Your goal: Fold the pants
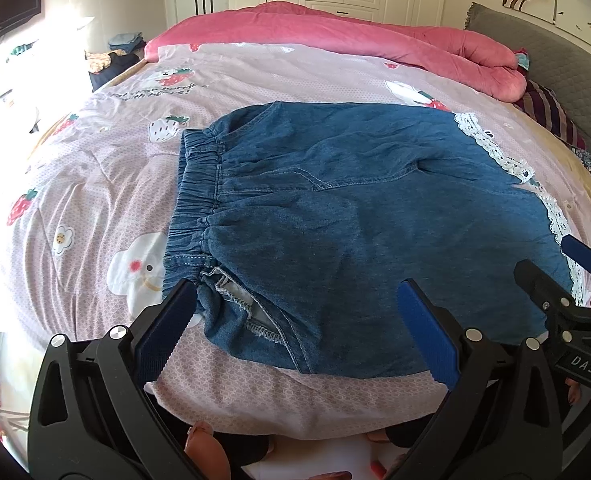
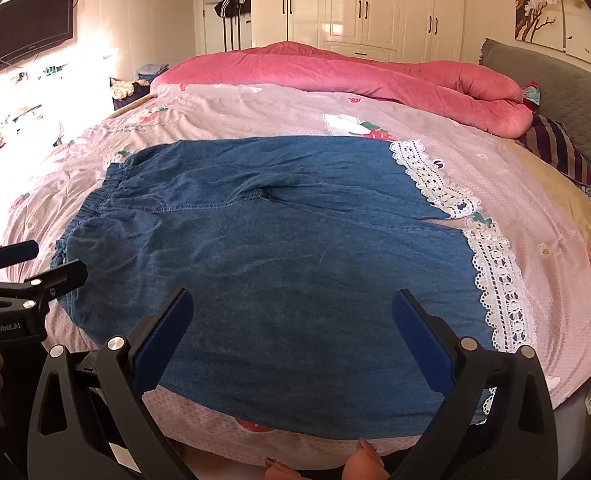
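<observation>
Blue denim pants [image 1: 355, 208] with white lace hems [image 1: 495, 148] lie flat on the bed, elastic waistband [image 1: 195, 192] to the left. My left gripper [image 1: 295, 304] is open and empty, hovering over the near waistband corner. In the right wrist view the pants [image 2: 275, 248] spread across the bed with the lace hems [image 2: 495, 280] on the right. My right gripper [image 2: 293, 312] is open and empty above the near edge of the near leg. Each gripper shows at the side of the other's view: the right one [image 1: 567, 276] and the left one [image 2: 27, 268].
The bed has a pink cartoon-print sheet [image 1: 95, 184]. A rolled pink quilt [image 1: 335, 32] lies along the far side. Striped pillows [image 2: 559, 148] and a grey headboard [image 2: 567, 88] are at the right. White wardrobes [image 2: 375, 4] stand behind, a TV [image 2: 31, 28] hangs at the left.
</observation>
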